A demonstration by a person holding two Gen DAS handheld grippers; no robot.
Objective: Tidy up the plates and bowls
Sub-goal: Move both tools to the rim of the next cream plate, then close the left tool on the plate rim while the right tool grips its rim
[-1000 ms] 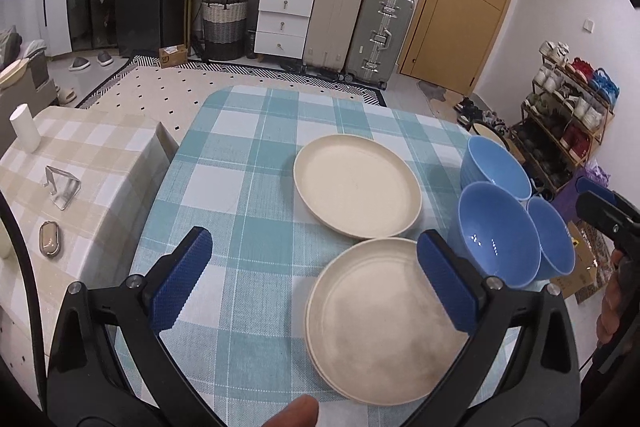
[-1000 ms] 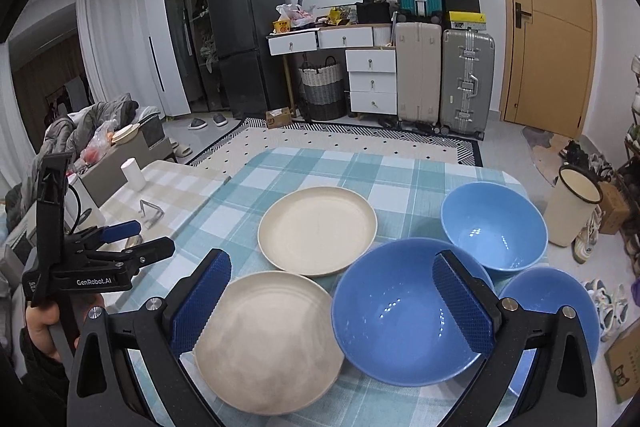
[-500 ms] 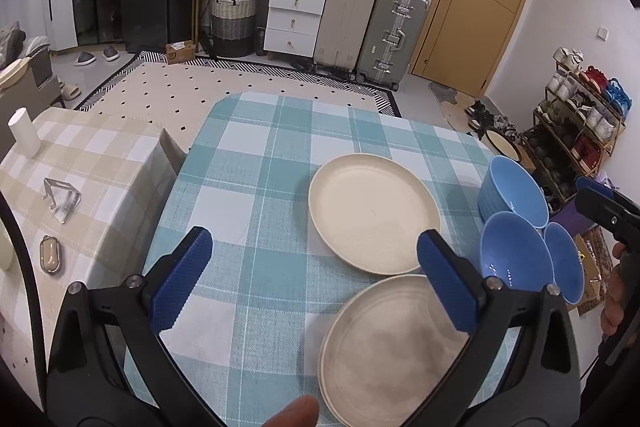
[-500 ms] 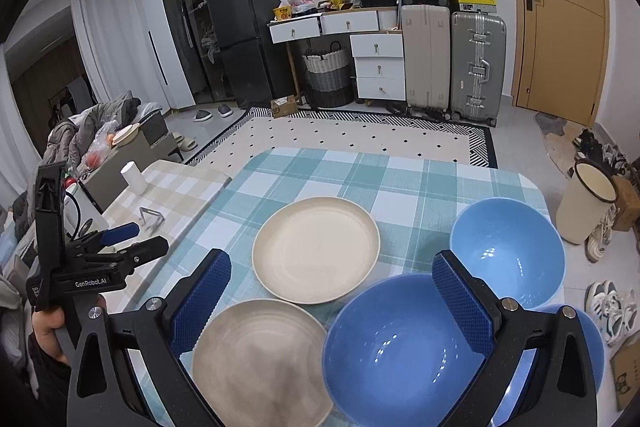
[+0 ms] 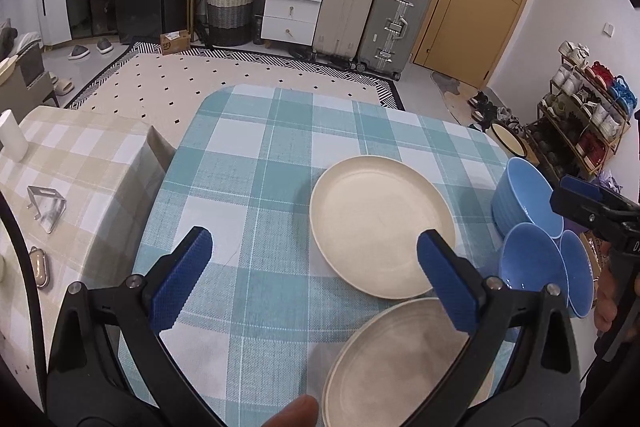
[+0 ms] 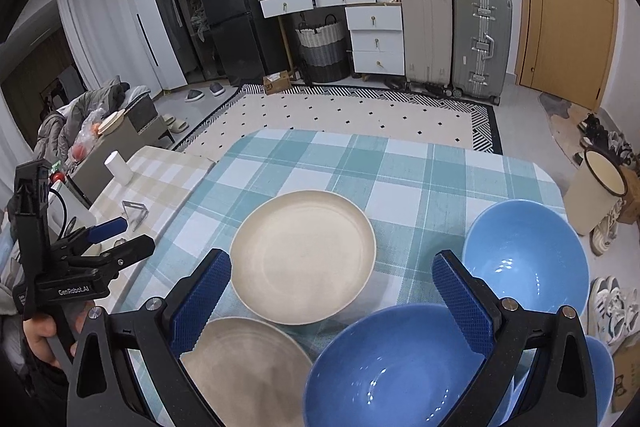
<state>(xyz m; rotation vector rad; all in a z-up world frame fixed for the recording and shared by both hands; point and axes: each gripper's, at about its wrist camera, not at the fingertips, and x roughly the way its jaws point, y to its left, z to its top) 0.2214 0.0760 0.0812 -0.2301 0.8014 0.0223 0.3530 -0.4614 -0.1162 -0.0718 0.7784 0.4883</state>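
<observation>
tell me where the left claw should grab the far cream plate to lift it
Take the far cream plate by its raised rim, probably on the near-left edge facing the left claw, one finger inside the rim and one outside. It lies flat on the tablecloth with a low upright lip, and that side is clear; the near plate crowds its near-right edge.

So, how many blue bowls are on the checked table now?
3: the far blue bowl at the table's right side, the near blue bowl before it, and the third blue bowl, mostly hidden, at the right edge.
</observation>
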